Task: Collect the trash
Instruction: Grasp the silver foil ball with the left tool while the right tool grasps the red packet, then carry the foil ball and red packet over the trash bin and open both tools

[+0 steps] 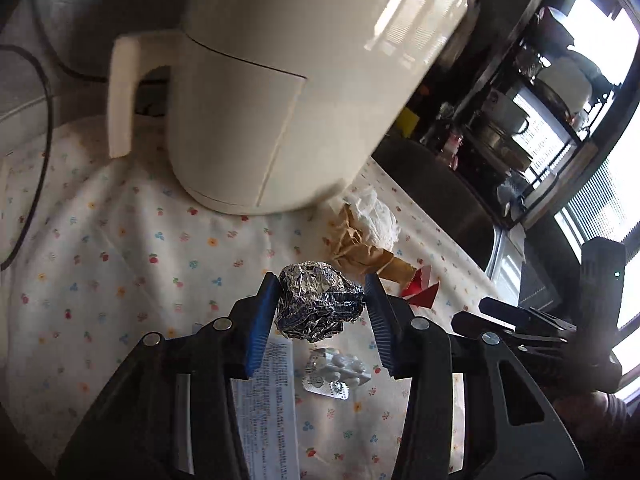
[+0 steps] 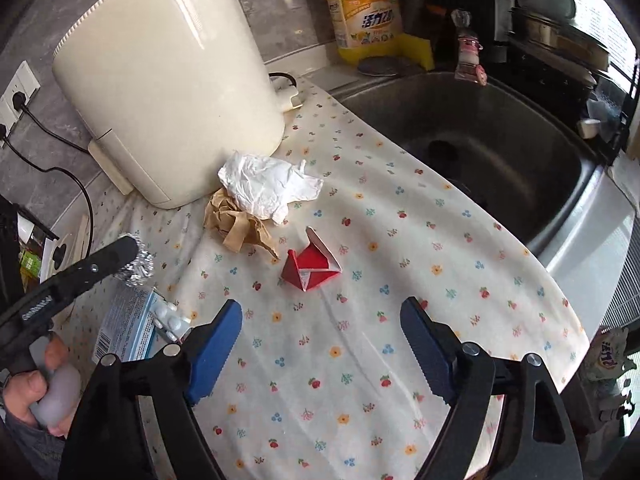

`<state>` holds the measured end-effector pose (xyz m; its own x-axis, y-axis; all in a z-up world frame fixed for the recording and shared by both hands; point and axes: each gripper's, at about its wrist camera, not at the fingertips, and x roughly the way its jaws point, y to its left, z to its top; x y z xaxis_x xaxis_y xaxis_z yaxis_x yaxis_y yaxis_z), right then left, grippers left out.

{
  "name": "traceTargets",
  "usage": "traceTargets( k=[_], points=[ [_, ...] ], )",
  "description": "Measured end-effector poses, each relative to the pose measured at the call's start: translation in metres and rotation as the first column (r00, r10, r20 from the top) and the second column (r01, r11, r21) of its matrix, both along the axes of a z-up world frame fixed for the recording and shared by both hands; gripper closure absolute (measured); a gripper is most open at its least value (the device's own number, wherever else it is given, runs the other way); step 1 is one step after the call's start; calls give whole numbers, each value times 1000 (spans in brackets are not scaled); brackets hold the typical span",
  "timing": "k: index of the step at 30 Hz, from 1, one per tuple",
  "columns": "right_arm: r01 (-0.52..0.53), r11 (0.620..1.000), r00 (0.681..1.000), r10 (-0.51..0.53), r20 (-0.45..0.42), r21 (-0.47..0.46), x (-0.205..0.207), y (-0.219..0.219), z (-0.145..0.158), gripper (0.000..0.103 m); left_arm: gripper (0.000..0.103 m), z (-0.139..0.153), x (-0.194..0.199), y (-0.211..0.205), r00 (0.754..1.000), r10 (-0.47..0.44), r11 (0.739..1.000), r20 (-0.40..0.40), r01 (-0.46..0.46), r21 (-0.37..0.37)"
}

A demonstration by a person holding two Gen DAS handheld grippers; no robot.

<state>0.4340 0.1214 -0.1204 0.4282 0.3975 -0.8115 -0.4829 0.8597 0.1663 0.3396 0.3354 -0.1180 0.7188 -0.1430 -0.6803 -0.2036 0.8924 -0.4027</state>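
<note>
My left gripper (image 1: 322, 288) is shut on a crumpled foil ball (image 1: 316, 306) and holds it just above the floral cloth (image 1: 120, 248); the ball also shows in the right wrist view (image 2: 138, 268). Beyond it lie a brown paper wad (image 1: 360, 248), a white tissue (image 1: 376, 216) and a red folded wrapper (image 1: 420, 290). A pill blister (image 1: 336, 372) and a printed packet (image 1: 268, 400) lie beneath. My right gripper (image 2: 322, 322) is open and empty, above the cloth, short of the red wrapper (image 2: 312, 268), tissue (image 2: 264, 188) and brown paper (image 2: 236, 224).
A cream air fryer (image 2: 168, 80) stands at the back of the cloth (image 2: 400, 280). A steel sink (image 2: 500, 140) lies to the right, with a yellow detergent bottle (image 2: 364, 8) behind it. Wall sockets and cords (image 2: 24, 112) are at the left.
</note>
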Motion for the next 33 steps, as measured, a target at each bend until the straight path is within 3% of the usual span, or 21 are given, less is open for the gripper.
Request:
traceTargets(
  k=[6, 9, 11, 13, 19, 20, 21, 33],
  points=[
    [-80, 995, 996, 83, 35, -64, 24, 27, -18, 23, 58, 5, -35, 25, 990, 136, 991, 20, -136, -15],
    [-136, 985, 987, 143, 70, -103, 25, 41, -23, 30, 58, 6, -62, 38, 975, 220, 975, 25, -219, -25],
    [-159, 980, 985, 165, 47, -122, 27, 47, -29, 42, 58, 6, -79, 46, 963, 269, 963, 17, -268, -22],
    [-153, 978, 985, 162, 53, -142, 28, 49, -32, 62, 58, 6, -95, 50, 952, 306, 952, 11, -306, -9],
    [-175, 977, 981, 183, 59, -121, 20, 47, -27, 71, 58, 11, -139, 45, 920, 392, 920, 8, -393, 3],
    [-185, 976, 980, 193, 57, -118, 17, 46, -25, 79, 58, 12, -145, 43, 916, 400, 916, 8, -400, 6],
    [-195, 973, 978, 203, 53, -121, 14, 46, -23, 98, 58, 13, -150, 40, 914, 406, 914, 8, -406, 8],
    [-272, 960, 958, 277, 68, -70, -22, 16, -6, 100, 58, 36, -183, -9, 907, 418, 907, 49, -420, 36]
  ],
)
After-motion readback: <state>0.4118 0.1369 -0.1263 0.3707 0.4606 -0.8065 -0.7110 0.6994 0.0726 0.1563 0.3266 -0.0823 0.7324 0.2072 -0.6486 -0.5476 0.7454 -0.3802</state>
